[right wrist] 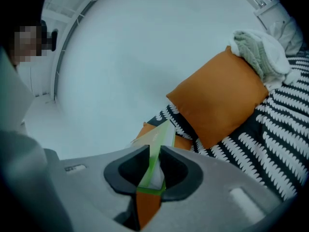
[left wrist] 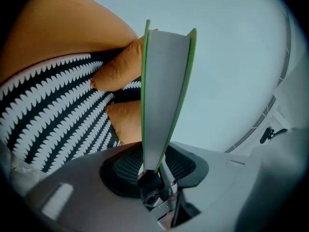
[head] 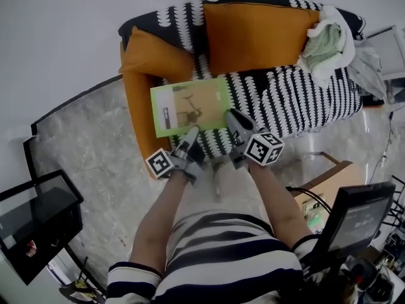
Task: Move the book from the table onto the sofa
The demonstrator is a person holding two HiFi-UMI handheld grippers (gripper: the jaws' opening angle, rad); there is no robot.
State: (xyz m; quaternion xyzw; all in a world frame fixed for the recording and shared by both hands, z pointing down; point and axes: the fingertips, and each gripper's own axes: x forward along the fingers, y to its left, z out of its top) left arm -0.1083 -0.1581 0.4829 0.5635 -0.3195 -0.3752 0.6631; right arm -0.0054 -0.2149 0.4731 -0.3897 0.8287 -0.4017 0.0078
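Black-and-white sofa point(head: 297, 100) fills the frame's upper middle, where the green book point(head: 190, 106) hangs over its left end, left gripper point(head: 192, 137) and right gripper point(head: 231, 120) jaws both clamped on its near edge; uneven release could tip it onto the floor point(head: 95, 138).

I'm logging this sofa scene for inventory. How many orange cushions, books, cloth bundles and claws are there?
Orange cushions: 2
Book: 1
Cloth bundle: 1
Claws: 2, the left claw and the right claw
Total: 6
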